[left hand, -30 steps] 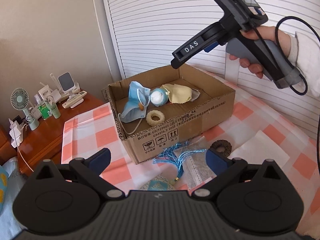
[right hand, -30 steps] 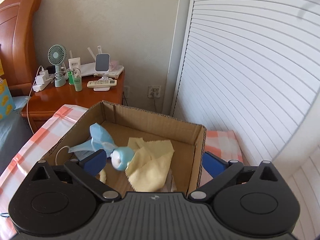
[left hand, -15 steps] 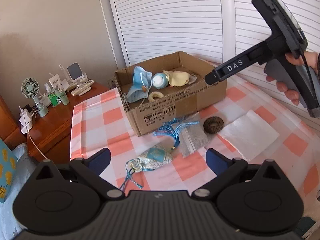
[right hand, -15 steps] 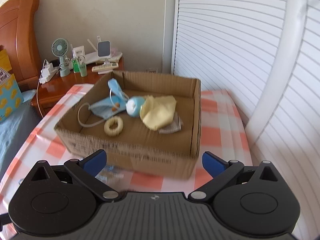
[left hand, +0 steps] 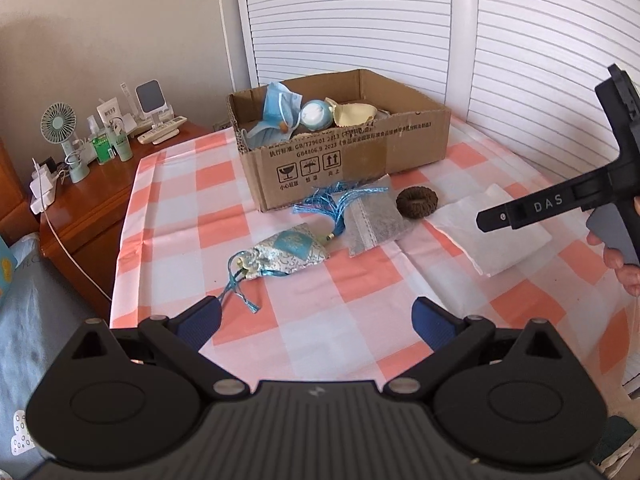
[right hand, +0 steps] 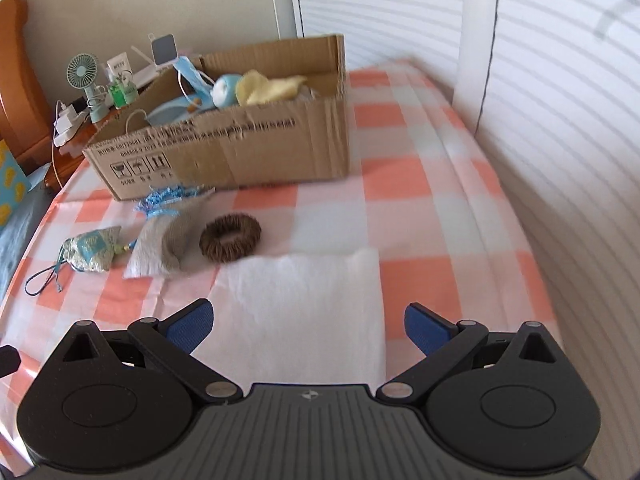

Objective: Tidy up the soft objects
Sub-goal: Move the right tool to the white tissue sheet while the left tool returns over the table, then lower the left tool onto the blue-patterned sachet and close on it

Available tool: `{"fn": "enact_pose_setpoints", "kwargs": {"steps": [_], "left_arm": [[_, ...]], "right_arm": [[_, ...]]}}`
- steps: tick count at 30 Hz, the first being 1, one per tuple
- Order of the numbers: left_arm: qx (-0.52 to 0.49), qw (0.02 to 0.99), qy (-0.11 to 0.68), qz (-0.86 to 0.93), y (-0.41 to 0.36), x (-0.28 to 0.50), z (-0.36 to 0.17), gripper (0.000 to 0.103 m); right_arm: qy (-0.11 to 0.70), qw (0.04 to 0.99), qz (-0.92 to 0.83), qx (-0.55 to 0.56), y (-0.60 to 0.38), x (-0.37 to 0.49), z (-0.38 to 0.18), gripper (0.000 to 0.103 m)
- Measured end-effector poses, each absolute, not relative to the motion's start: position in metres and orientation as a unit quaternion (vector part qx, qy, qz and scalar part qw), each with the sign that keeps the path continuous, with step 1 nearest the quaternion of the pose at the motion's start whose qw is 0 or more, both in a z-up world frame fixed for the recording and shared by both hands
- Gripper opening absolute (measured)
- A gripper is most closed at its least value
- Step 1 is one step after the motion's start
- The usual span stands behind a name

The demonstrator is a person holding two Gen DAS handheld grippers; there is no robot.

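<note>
A cardboard box (left hand: pixel 352 160) (right hand: pixel 240 152) on the checked cloth holds a blue face mask (left hand: pixel 280 108), a pale blue ball (left hand: pixel 317 114) and a yellow cloth (left hand: pixel 354 114). In front of it lie a patterned drawstring pouch (left hand: pixel 286 254) (right hand: pixel 94 254), a blue tassel (left hand: pixel 336 200), a grey fabric sachet (left hand: pixel 374 222) (right hand: pixel 164 242), a brown knitted ring (left hand: pixel 417 201) (right hand: pixel 230 237) and a white folded cloth (left hand: pixel 490 232) (right hand: pixel 300 308). My left gripper (left hand: pixel 316 318) is open, short of the pouch. My right gripper (right hand: pixel 306 322) is open above the white cloth, and appears at the right edge (left hand: pixel 560 200) of the left wrist view.
A wooden bedside cabinet (left hand: pixel 88 200) at the left carries a small fan (left hand: pixel 60 128), bottles and a phone stand. White louvred doors (left hand: pixel 400 20) close off the back and right. A person's hand (left hand: pixel 624 264) holds the right gripper. Grey bedding (left hand: pixel 36 320) lies at the lower left.
Both grippers have pulled back from the box and dropped lower. The right one left the space over the box and now hangs over the white cloth. Both stayed open.
</note>
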State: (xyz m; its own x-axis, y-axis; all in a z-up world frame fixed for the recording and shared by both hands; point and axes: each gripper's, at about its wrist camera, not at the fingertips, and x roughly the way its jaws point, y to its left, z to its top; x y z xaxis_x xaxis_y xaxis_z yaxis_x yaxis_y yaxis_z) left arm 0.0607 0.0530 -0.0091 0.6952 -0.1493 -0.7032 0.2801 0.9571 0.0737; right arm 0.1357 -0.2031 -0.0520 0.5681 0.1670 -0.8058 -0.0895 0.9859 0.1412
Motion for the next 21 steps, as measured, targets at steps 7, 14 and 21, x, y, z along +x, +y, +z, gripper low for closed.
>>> {"fn": "enact_pose_setpoints", "kwargs": {"steps": [7,14,21], "left_arm": [[0.086,0.911,0.384,-0.121,0.054,0.065,-0.018,0.101],[0.081,0.905,0.400,-0.117,0.056,0.074,-0.030,0.101],[0.073,0.896,0.422,-0.117,0.055,0.088,-0.049,0.101]], "right_arm": [[0.479,0.872,0.088,0.048,-0.188,0.141,-0.061,0.103],[0.482,0.869,0.094,-0.058,-0.141,0.136,-0.070,0.103],[0.456,0.882,0.101,-0.054,-0.141,0.127,-0.072,0.103]]}}
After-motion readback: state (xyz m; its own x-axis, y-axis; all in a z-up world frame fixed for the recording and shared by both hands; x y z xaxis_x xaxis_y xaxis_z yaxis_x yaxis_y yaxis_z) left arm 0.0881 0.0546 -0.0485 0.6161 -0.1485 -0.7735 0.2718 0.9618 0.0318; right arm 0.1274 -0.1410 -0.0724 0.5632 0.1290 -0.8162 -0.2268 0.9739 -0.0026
